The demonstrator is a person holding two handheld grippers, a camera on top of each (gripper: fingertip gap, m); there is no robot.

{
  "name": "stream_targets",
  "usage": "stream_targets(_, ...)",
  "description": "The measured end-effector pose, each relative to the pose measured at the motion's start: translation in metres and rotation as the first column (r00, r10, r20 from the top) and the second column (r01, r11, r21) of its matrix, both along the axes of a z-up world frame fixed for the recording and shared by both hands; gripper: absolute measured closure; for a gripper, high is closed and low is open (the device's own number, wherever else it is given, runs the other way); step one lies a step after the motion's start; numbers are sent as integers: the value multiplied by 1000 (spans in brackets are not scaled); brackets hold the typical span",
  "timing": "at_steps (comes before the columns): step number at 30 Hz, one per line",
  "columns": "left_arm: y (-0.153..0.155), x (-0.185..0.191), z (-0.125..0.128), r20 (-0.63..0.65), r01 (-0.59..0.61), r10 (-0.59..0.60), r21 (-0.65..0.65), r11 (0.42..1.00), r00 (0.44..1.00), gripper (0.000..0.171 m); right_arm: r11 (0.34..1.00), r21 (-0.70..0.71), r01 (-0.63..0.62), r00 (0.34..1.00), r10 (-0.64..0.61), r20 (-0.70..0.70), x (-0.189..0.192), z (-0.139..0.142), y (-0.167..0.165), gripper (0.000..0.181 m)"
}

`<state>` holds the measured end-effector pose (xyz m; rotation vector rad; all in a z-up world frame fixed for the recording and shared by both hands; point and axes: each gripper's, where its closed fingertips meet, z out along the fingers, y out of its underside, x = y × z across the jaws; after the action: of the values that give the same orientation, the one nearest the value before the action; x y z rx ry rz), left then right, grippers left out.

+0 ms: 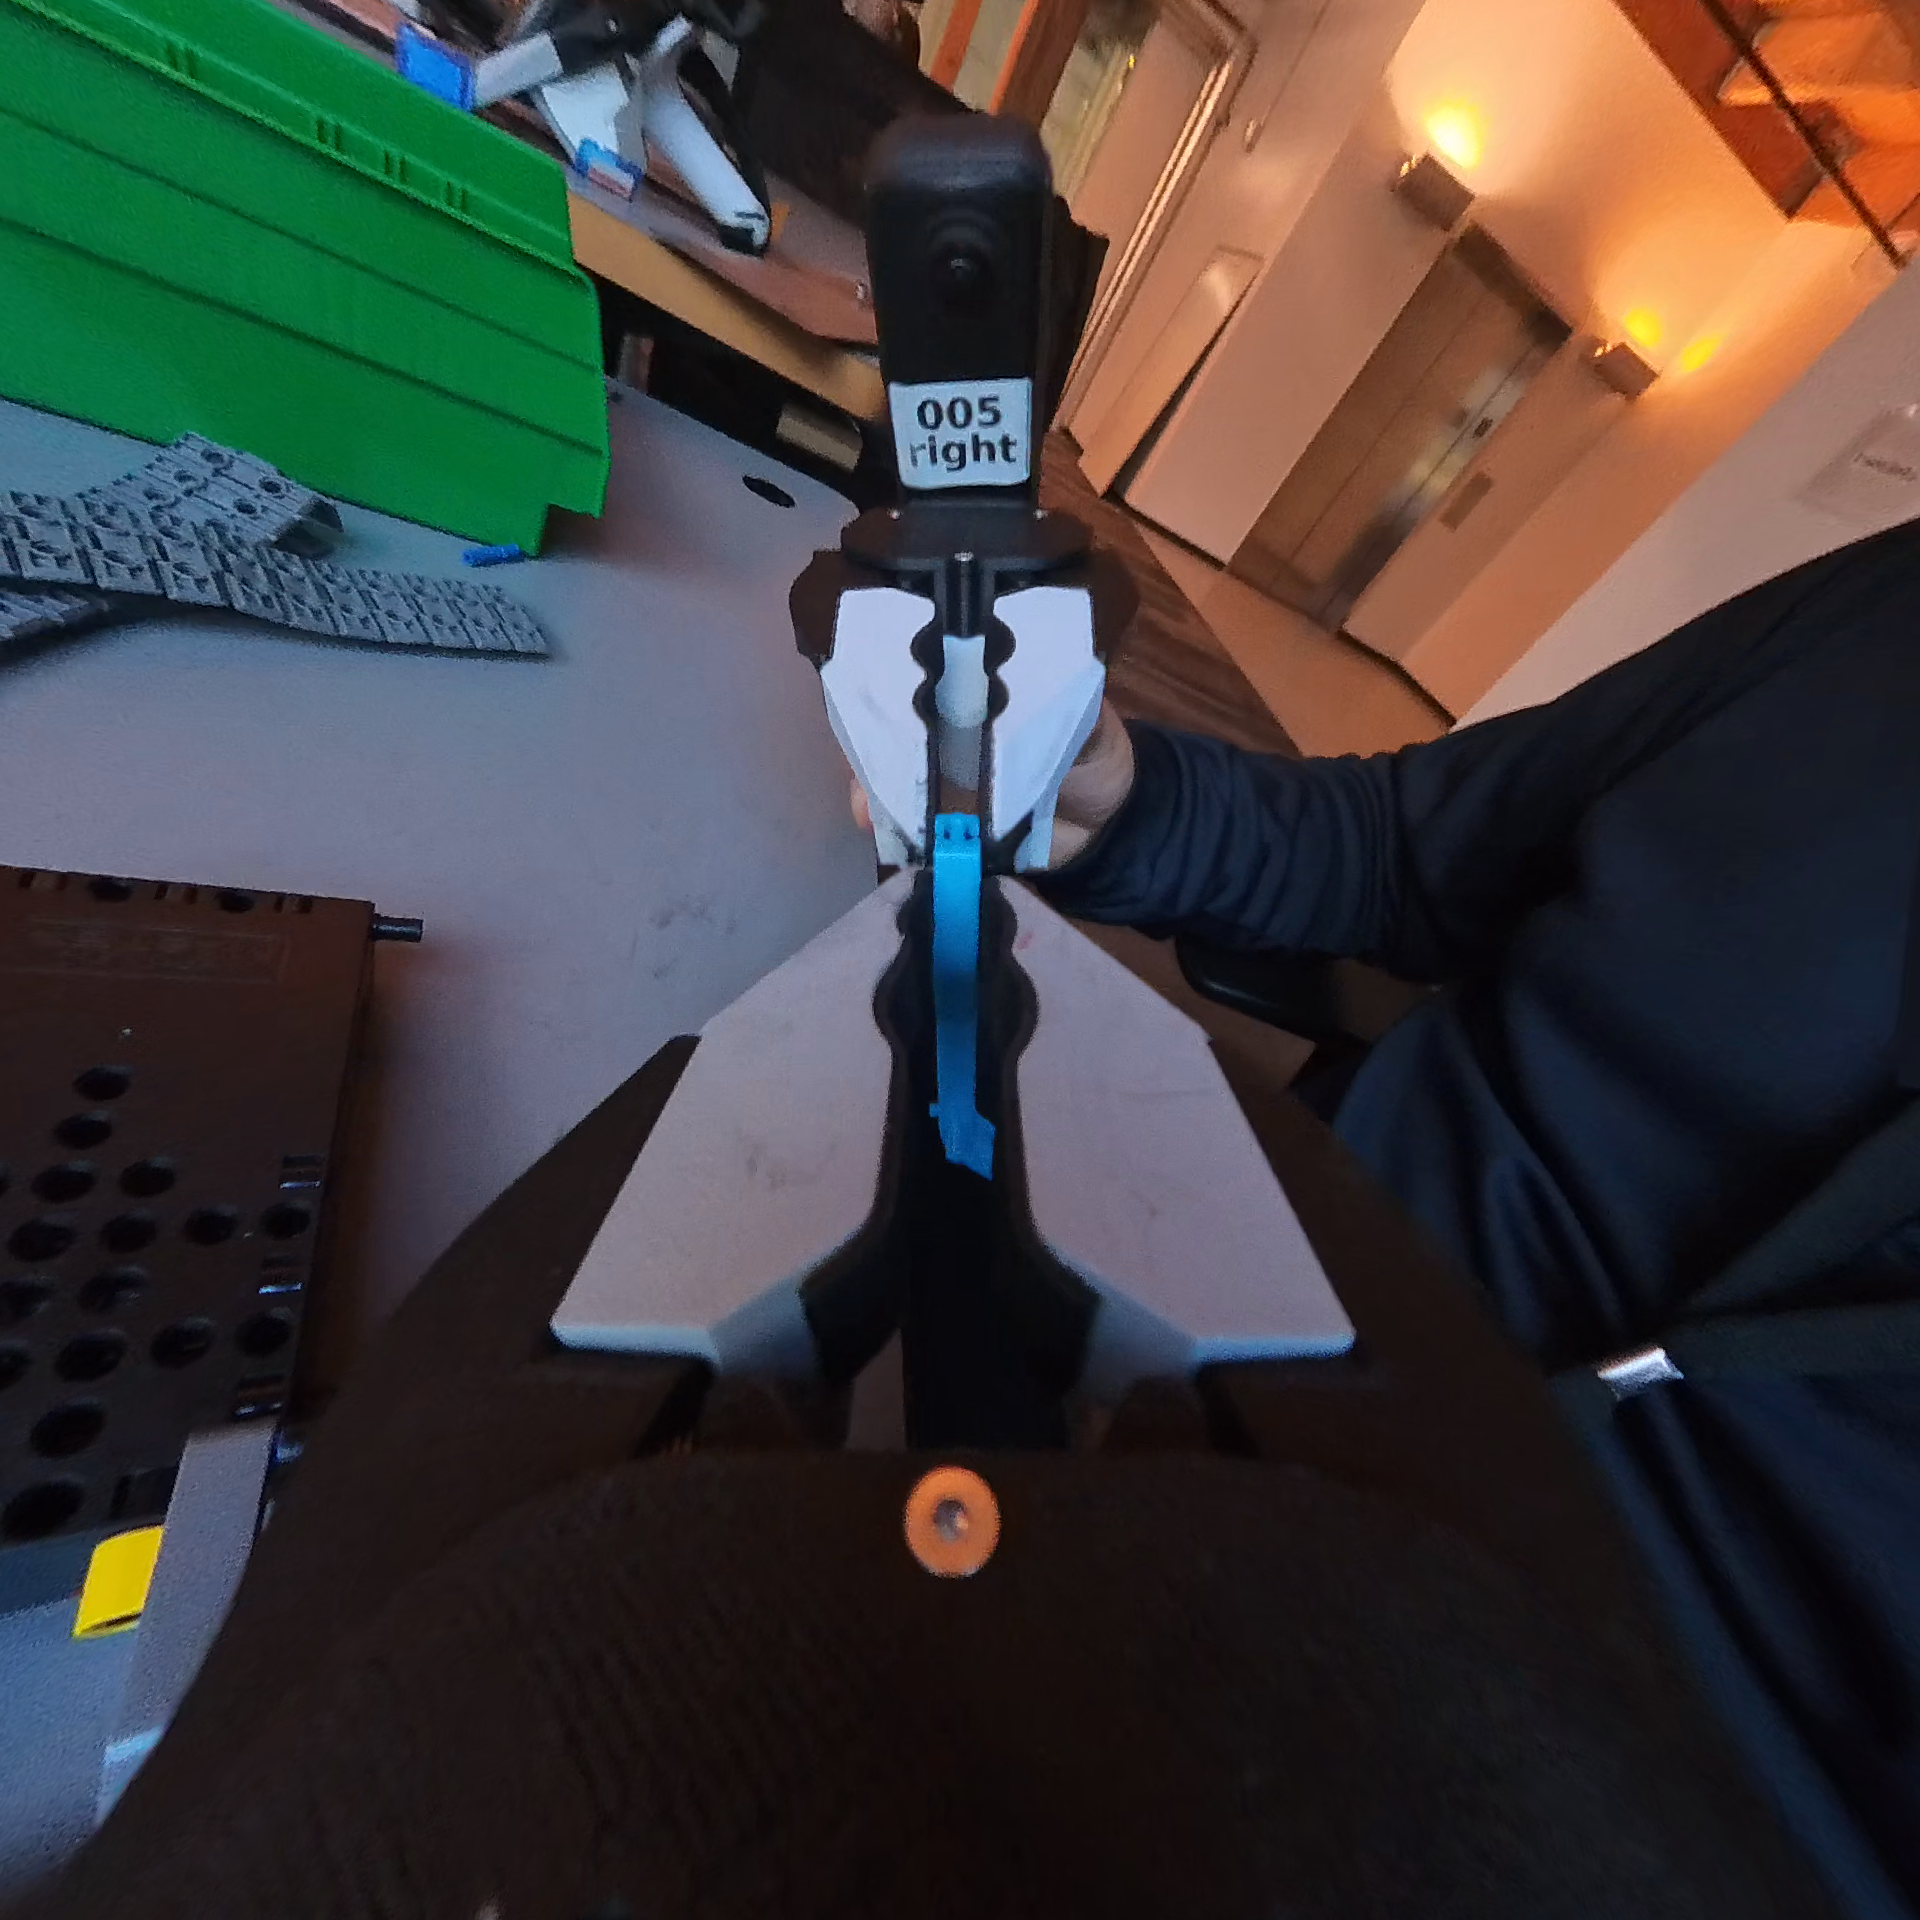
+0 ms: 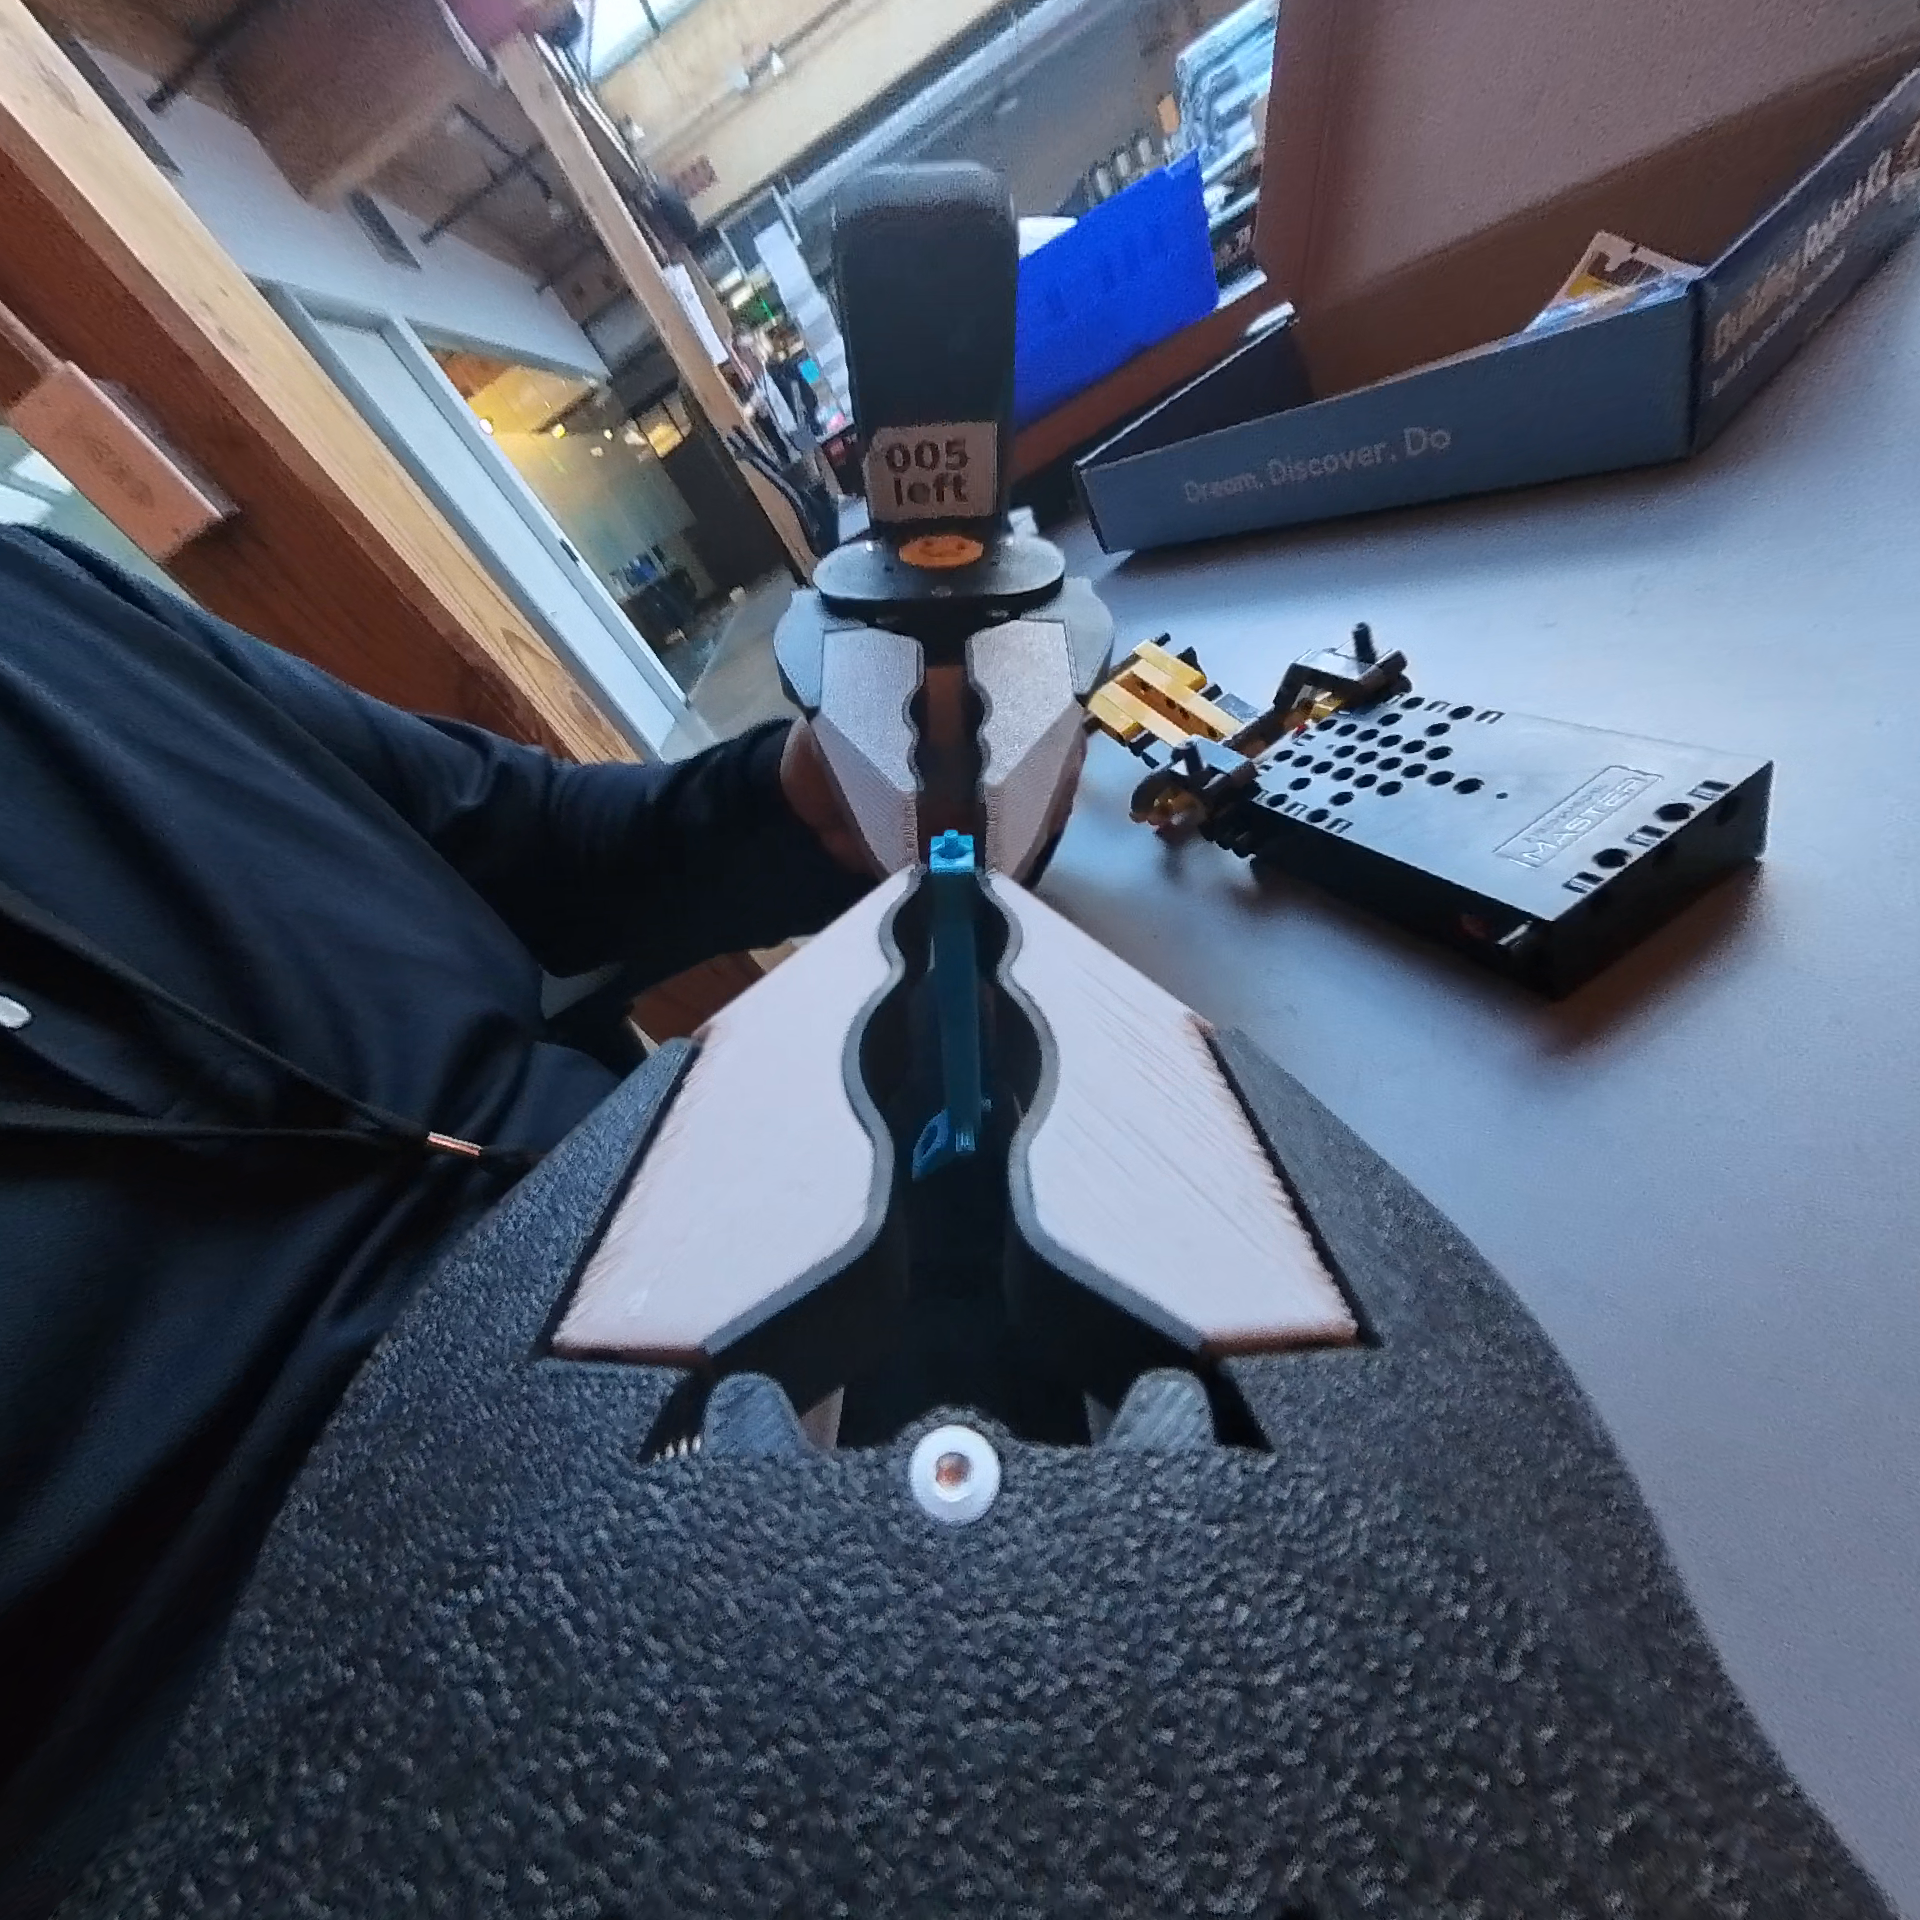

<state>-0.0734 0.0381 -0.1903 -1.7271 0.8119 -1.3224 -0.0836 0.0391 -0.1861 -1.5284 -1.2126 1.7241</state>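
Note:
My two grippers face each other tip to tip above the grey table (image 1: 520, 779). In the left wrist view my left gripper (image 1: 954, 883) is shut on a slim light-blue plastic piece (image 1: 956, 987) that runs along the gap between its fingers and pokes just past the tips. The right gripper (image 1: 966, 847) meets it there, held by a hand in a black sleeve. In the right wrist view my right gripper (image 2: 951, 878) is shut on a slim blue piece (image 2: 956, 997) lying the same way, its far end at the left gripper's tips (image 2: 951, 831). I cannot tell whether these are one piece or two.
A black perforated box (image 2: 1507, 821) with a yellow-and-black assembly (image 2: 1174, 707) lies on the table (image 2: 1558, 1143); the box also shows in the left wrist view (image 1: 156, 1195). Behind are an open blue cardboard box (image 2: 1403, 457), a green crate (image 1: 260, 260) and a grey linked strip (image 1: 260, 561). The person's torso is close. The grippers are tip to tip, or close to it.

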Motion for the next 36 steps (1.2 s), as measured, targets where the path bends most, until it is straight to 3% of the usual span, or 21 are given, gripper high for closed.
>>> stream_targets(6, 4, -1, 7, 54, -43, 42, 21, 999, 998, 164, 997, -72, -2, 999, -2, -49, 0, 5, 4, 177)
stream_targets(12, 5, 0, 14, 161, -29, 37, -52, 998, 986, 165, 999, 11, 33, 998, -32, -50, 1, 10, 4, 177)
stream_targets(16, 2, 1, 2, 18, -12, 13, -15, 1000, 1000, 164, 994, 99, 41, 999, -43, 23, 2, 1, 1, 177)
stream_targets(21, 1, 0, 2, -134, -13, 24, 83, 996, 991, 164, 998, 67, 11, 999, -13, 30, 3, 1, 0, 177)
stream_targets(36, -7, -3, -8, -94, 70, -76, -64, 995, 993, 165, 999, 3, -53, 995, 53, 79, -1, -12, -8, 177)
